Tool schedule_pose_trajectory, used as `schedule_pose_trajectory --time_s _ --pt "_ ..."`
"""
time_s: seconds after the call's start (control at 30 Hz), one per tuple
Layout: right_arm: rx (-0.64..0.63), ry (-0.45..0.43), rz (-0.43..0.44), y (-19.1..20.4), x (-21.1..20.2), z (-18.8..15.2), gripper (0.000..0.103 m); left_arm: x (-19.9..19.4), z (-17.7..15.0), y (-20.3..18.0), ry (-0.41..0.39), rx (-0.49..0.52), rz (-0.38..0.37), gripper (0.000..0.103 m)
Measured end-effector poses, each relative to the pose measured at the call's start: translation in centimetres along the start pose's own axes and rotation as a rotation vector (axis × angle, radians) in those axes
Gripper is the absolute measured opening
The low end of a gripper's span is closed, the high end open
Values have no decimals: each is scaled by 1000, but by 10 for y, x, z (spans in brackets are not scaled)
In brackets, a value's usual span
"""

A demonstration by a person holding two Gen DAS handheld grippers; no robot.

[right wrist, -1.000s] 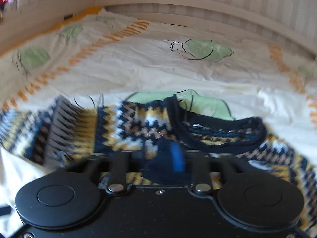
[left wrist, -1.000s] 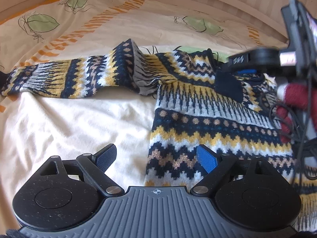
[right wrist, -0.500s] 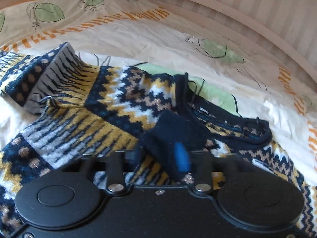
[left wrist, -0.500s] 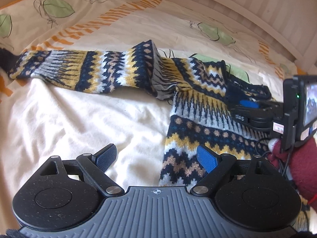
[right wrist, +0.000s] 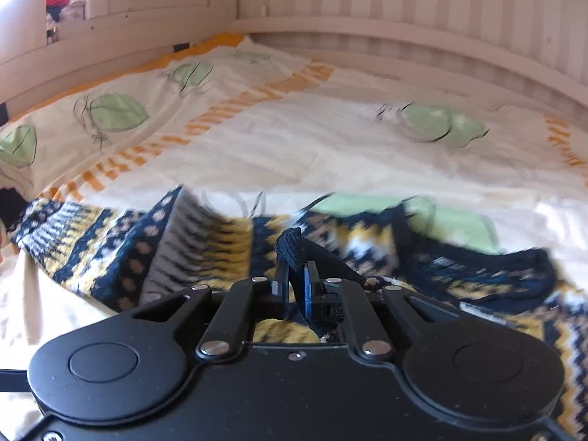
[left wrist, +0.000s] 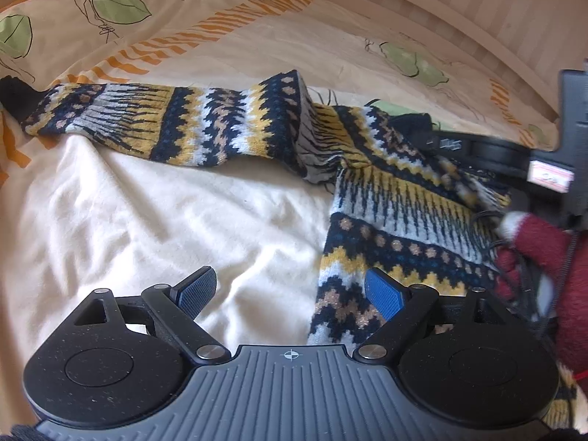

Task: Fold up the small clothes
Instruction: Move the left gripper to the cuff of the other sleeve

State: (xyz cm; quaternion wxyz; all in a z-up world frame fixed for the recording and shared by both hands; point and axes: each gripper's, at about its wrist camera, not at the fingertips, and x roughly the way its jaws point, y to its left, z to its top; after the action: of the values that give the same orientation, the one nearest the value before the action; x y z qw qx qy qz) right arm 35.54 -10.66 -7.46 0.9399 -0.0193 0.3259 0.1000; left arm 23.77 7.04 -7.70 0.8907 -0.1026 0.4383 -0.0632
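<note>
A knitted sweater (left wrist: 397, 198) in navy, yellow and white zigzag bands lies on the bed. One sleeve (left wrist: 176, 125) stretches out to the left. My left gripper (left wrist: 290, 290) is open and empty, low over the sheet beside the sweater's left edge. My right gripper (right wrist: 296, 286) is shut on a navy cuff (right wrist: 294, 246), holding it above the sweater's chest near the navy neckline (right wrist: 514, 268). The right gripper's body also shows in the left wrist view (left wrist: 492, 150) at the far right.
The bed has a cream sheet (left wrist: 147, 228) with green leaf prints and orange stripes. A striped wooden wall (right wrist: 404, 3) runs along the far side. A red-sleeved hand (left wrist: 544, 250) and cables sit at the right.
The right gripper has carried the navy cuff up and back over the sweater's chest. The left gripper has drifted left, so the sweater sits further right in its view.
</note>
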Motion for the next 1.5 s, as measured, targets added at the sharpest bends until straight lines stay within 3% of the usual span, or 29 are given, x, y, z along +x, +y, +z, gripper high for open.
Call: schedule_pose_trajectory --time_s 0.13,0.2,0.27,0.4,0.67,1.07,1.23,1.5 --pt "33 45 24 -1 11 -12 25 4 -1 2 7 -1 10 88" --pt "56 34 32 -5 6 -16 48 6 -1 2 11 1 18 88" --pt "73 11 47 -10 -4 -20 76 7 -1 3 13 0 27 88" --pt "95 -4 31 -16 -25 -30 80 10 -2 4 11 -1 43 88" --pt "190 8 20 -34 -65 -63 102 15 -8 -2 -7 58 86 89" --pt "314 17 -34 -48 -104 -106 103 22 -16 -12 -33 133 133 97" --pt "295 14 -52 -43 -108 -116 103 24 -18 -12 -39 143 128 102" --pt "267 -6 -65 -39 -106 -125 103 24 -23 -12 -74 154 129 103"
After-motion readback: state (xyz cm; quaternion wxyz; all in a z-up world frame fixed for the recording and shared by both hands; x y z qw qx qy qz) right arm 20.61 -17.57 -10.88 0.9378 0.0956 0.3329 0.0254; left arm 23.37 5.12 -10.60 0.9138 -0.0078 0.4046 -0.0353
